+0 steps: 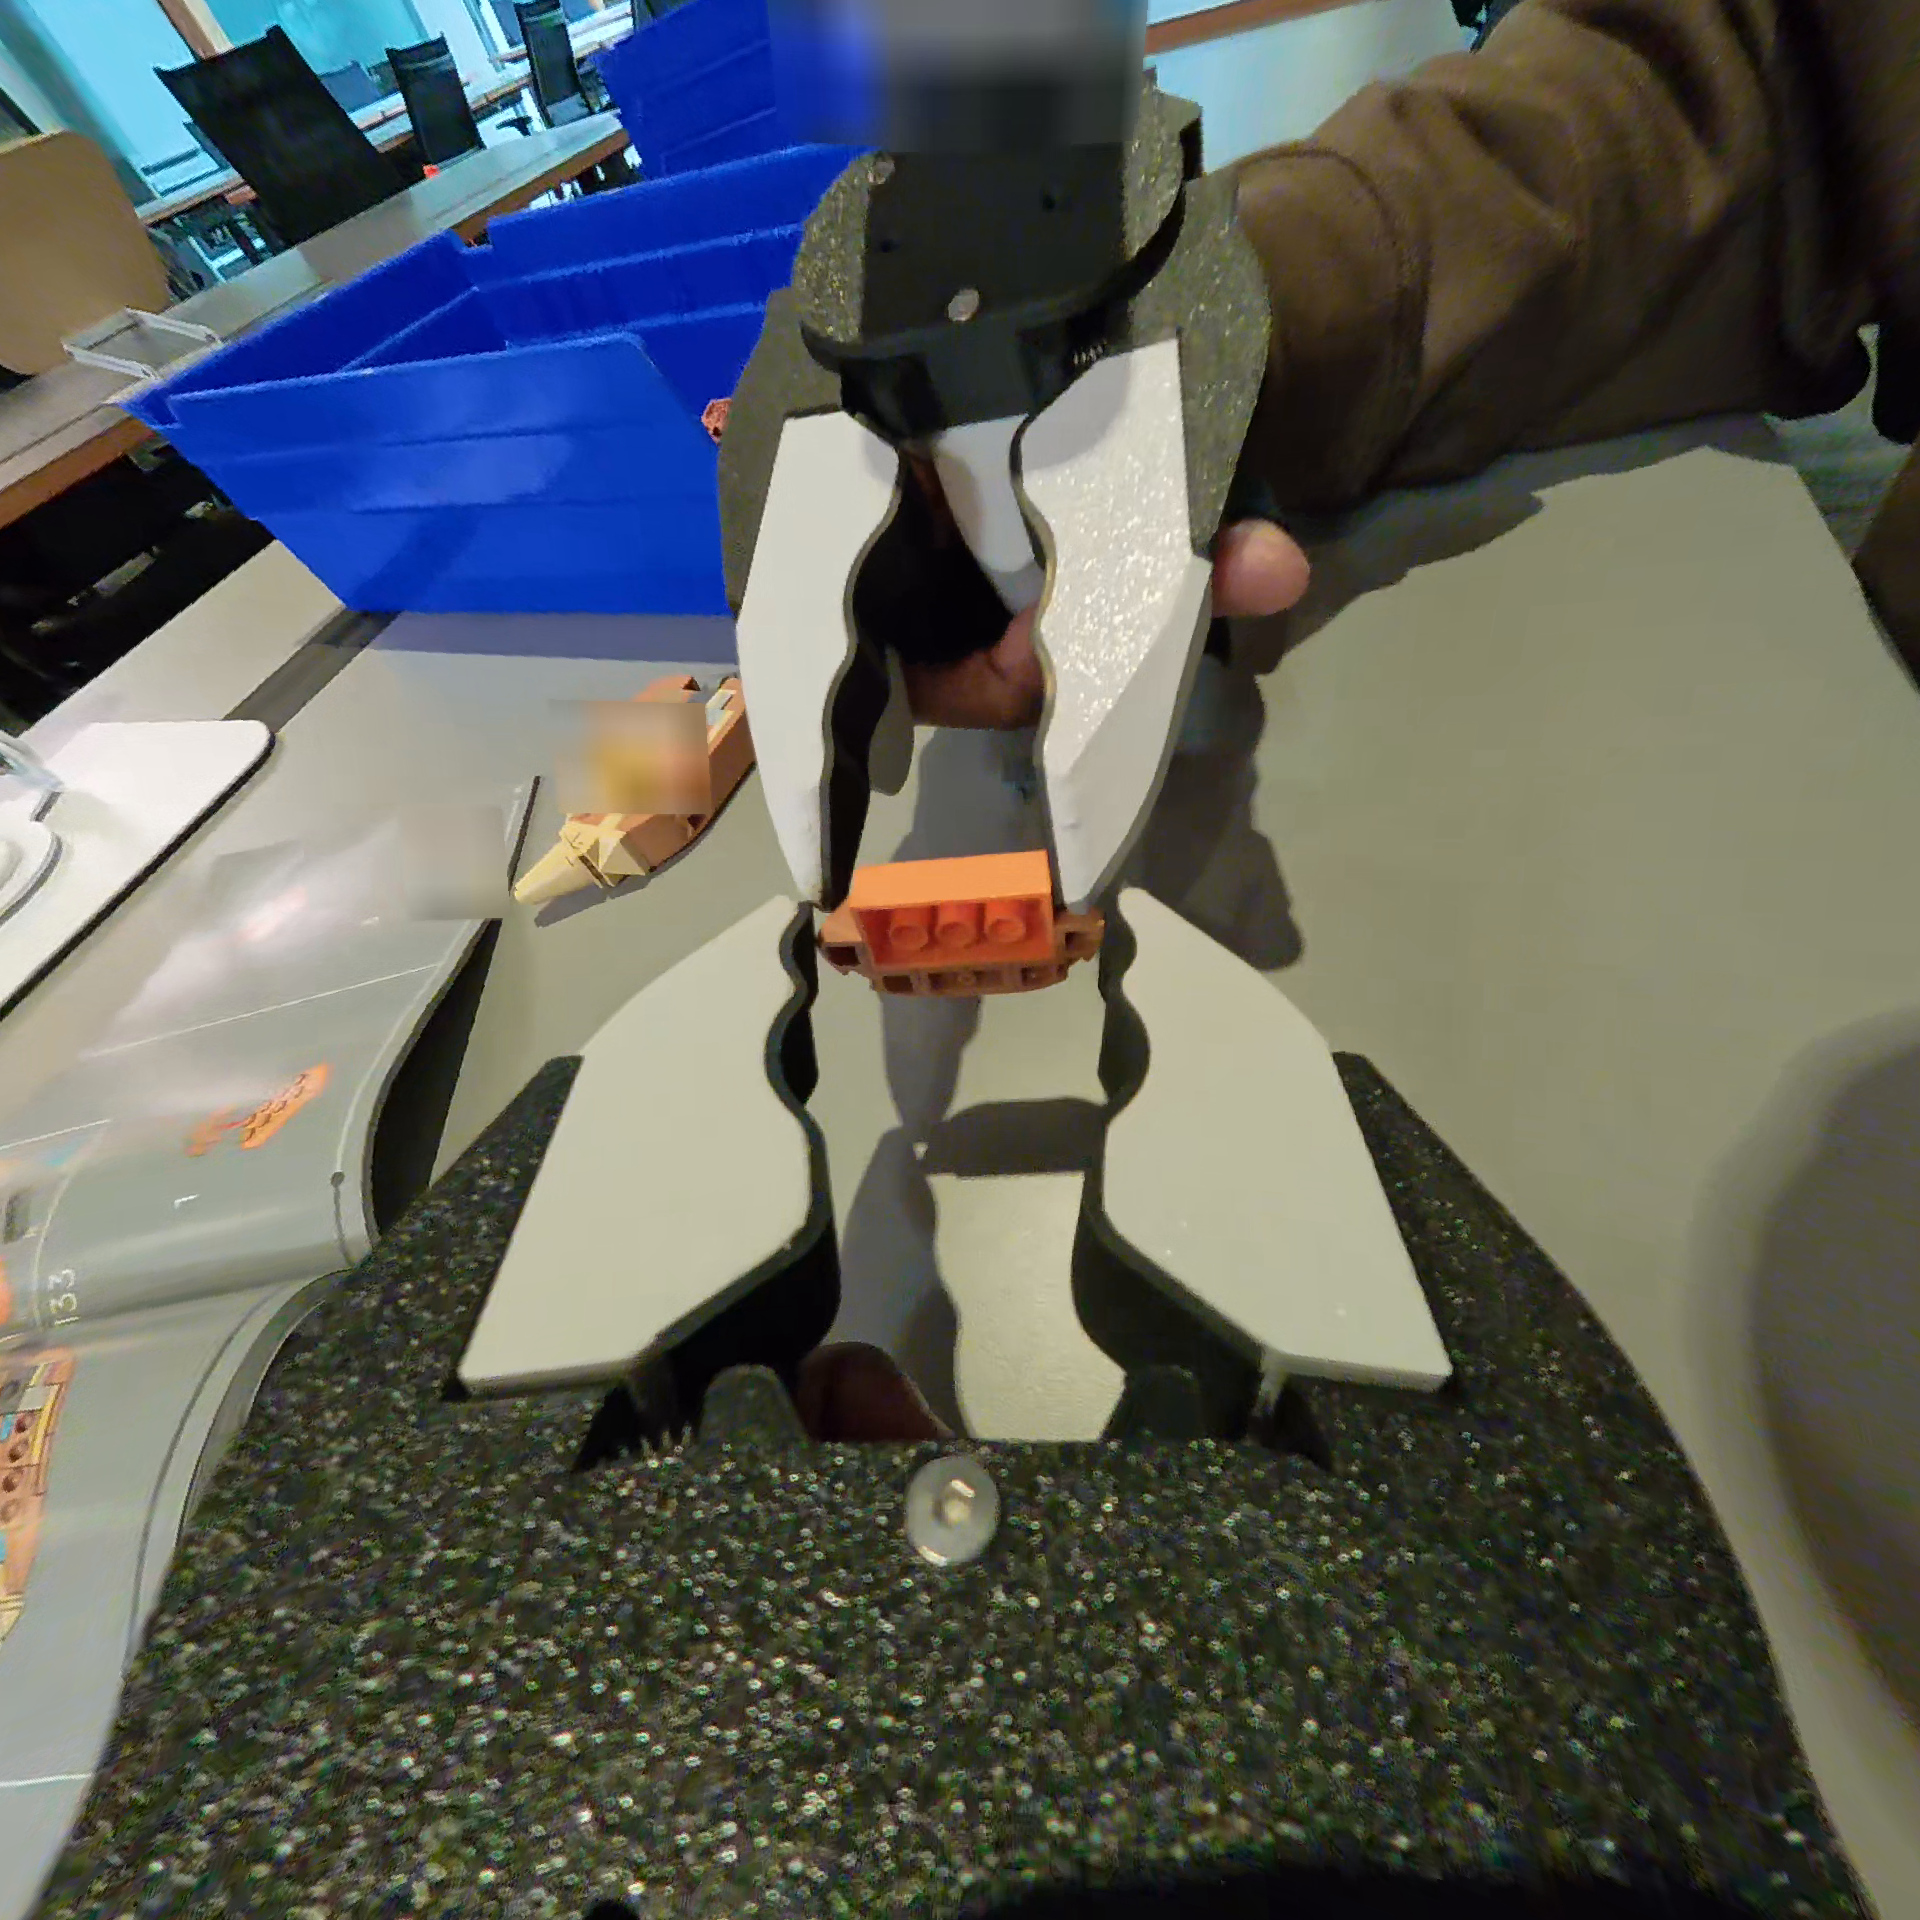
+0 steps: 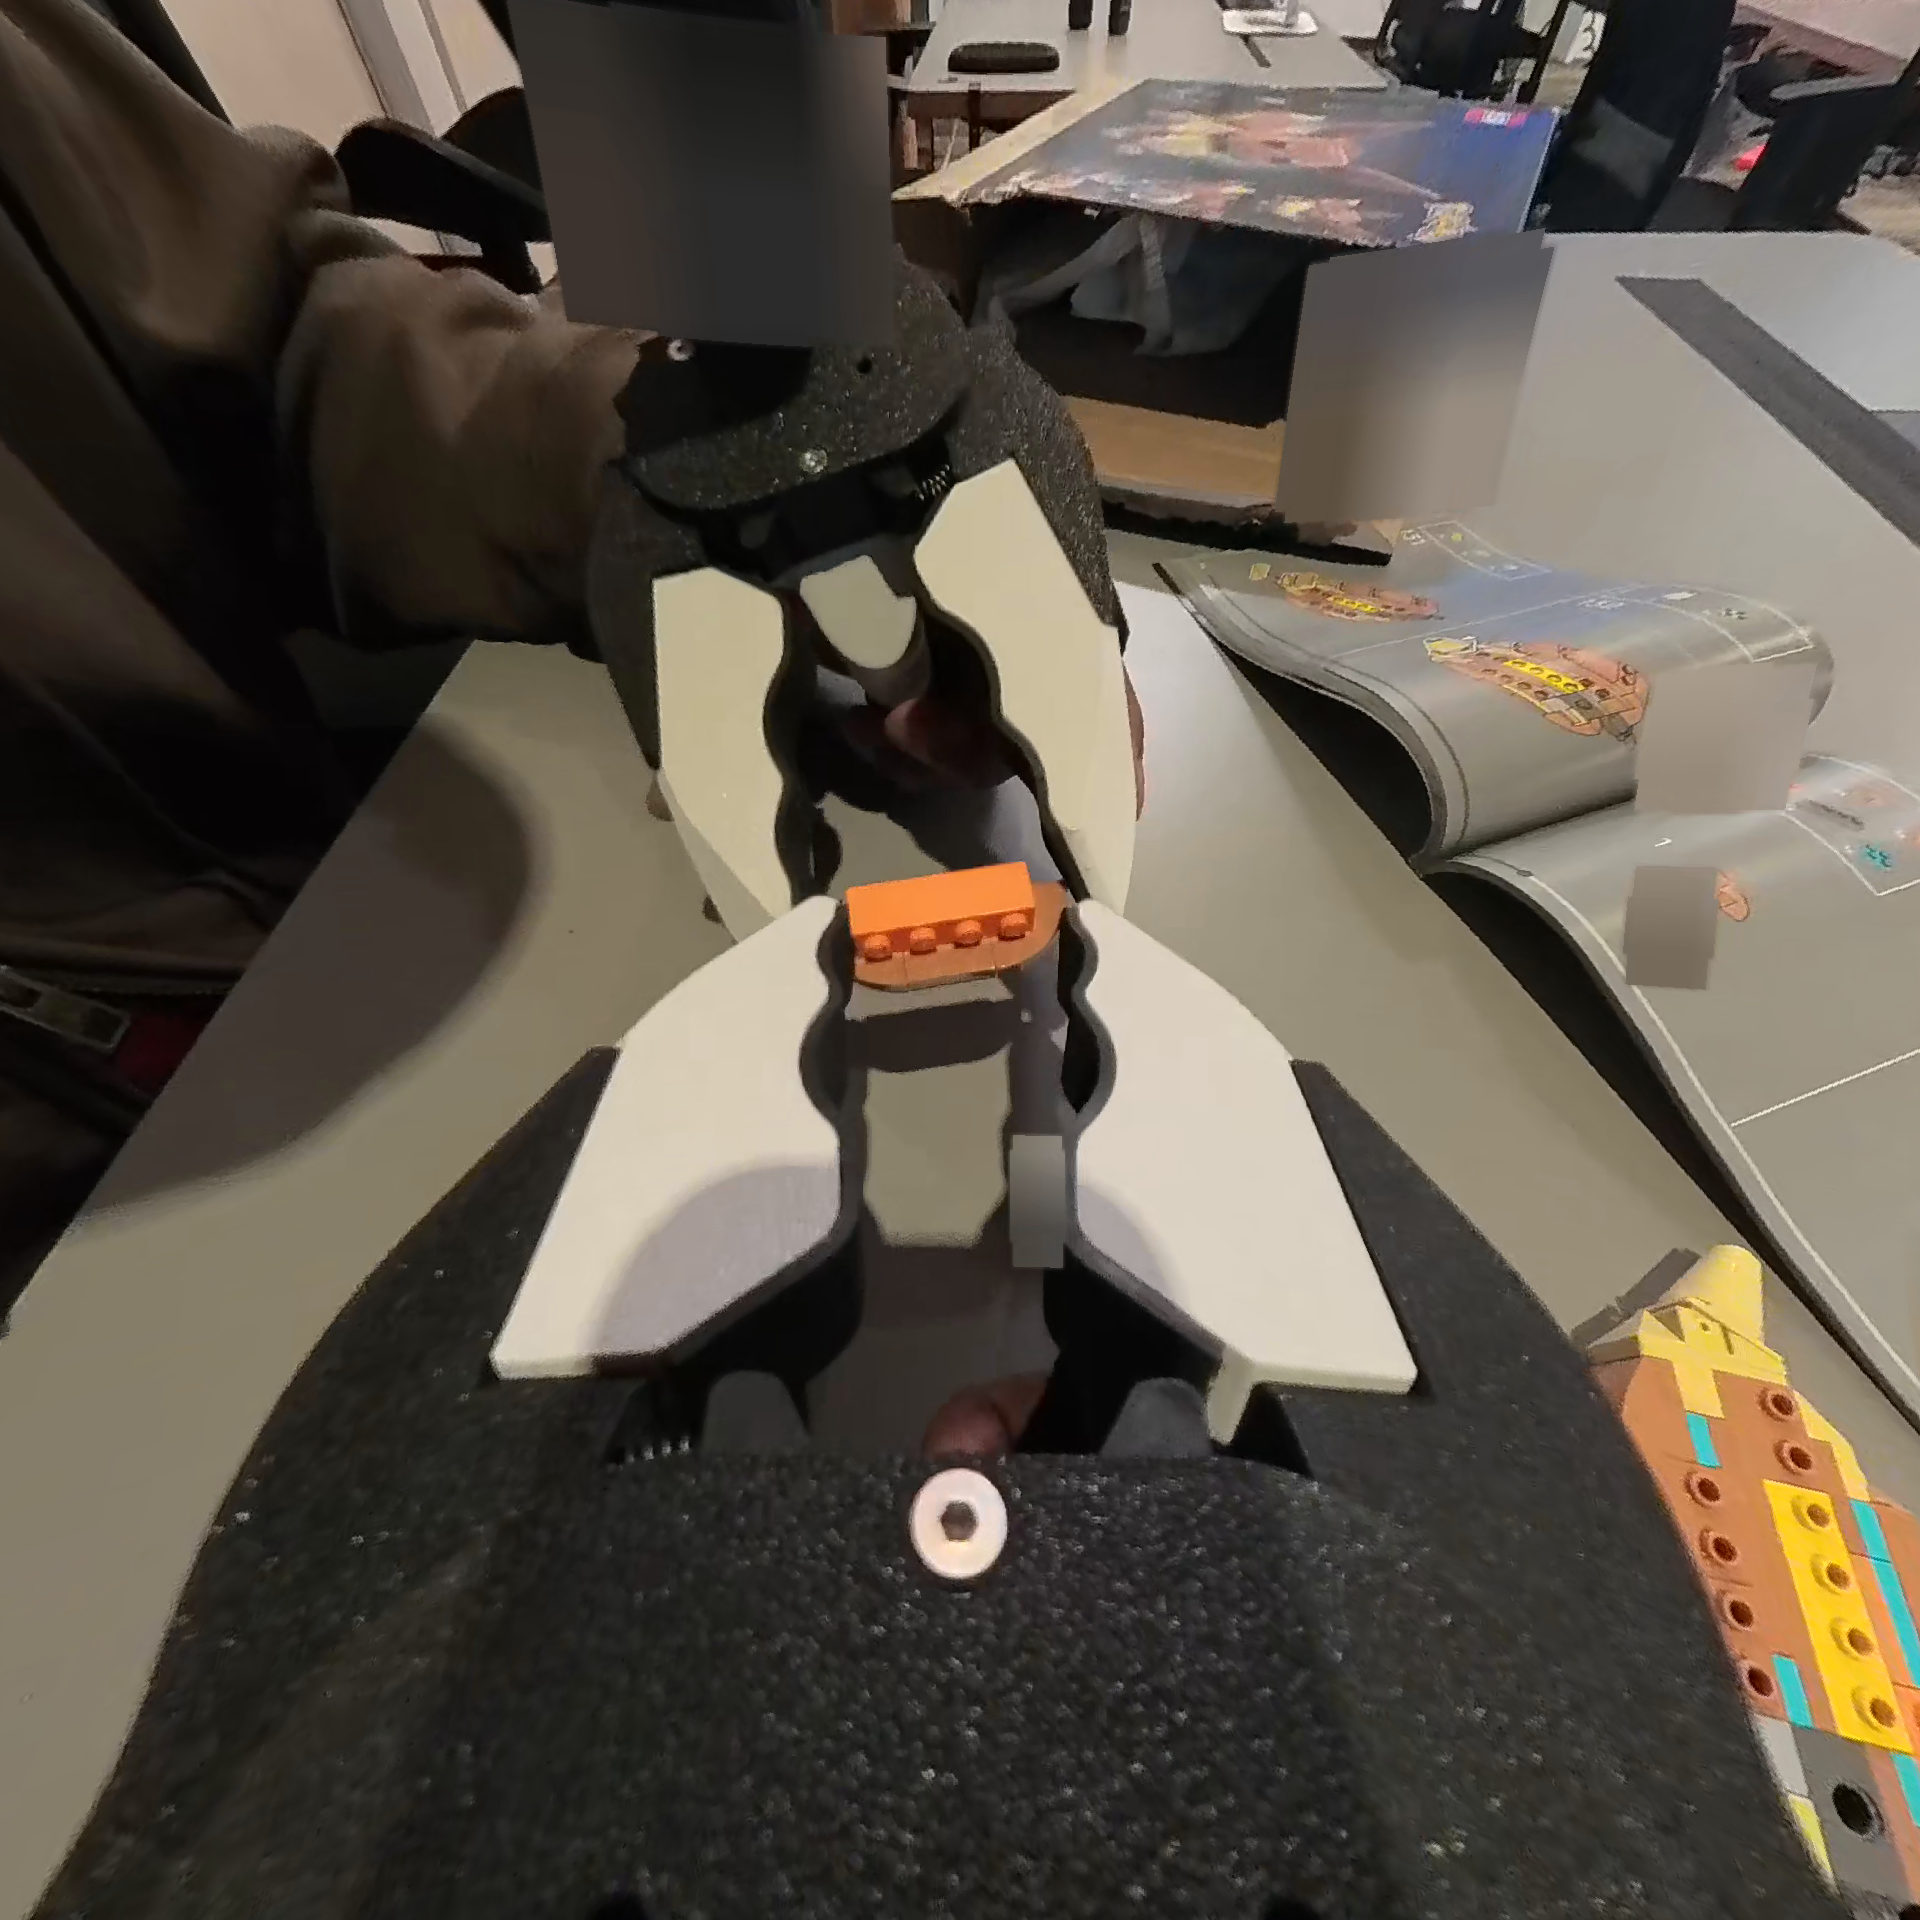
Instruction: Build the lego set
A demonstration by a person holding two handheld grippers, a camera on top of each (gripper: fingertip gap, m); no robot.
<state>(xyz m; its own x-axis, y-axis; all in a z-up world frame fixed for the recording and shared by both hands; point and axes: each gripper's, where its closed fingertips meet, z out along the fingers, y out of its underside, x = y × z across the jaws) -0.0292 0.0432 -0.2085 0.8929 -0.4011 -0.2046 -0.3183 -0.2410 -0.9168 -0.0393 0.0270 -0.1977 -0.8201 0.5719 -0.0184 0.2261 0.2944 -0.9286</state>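
Two grippers meet tip to tip above the grey table [image 1: 1507, 831]. In the left wrist view my left gripper [image 1: 956, 930] comes from below and is shut on a brown rounded piece [image 1: 961, 971], seen from its underside. My right gripper [image 1: 951, 894] comes from above and is shut on an orange brick [image 1: 951, 914] with studs facing the camera. The brick sits against the brown piece. In the right wrist view the right gripper [image 2: 951, 925] holds the orange brick [image 2: 935, 909] over the brown piece [image 2: 935, 971], with the left gripper [image 2: 935, 888] opposite.
Blue bins [image 1: 447, 468] stand at the back left. A partly built brown and yellow ship model [image 2: 1766, 1558] lies on the table, also in the left wrist view [image 1: 623, 842]. An open instruction booklet [image 2: 1558, 727] and the set's box [image 2: 1299, 166] lie beyond. A brown sleeve [image 1: 1558, 260] is behind the grippers. My left and right fingertips are right by each other.
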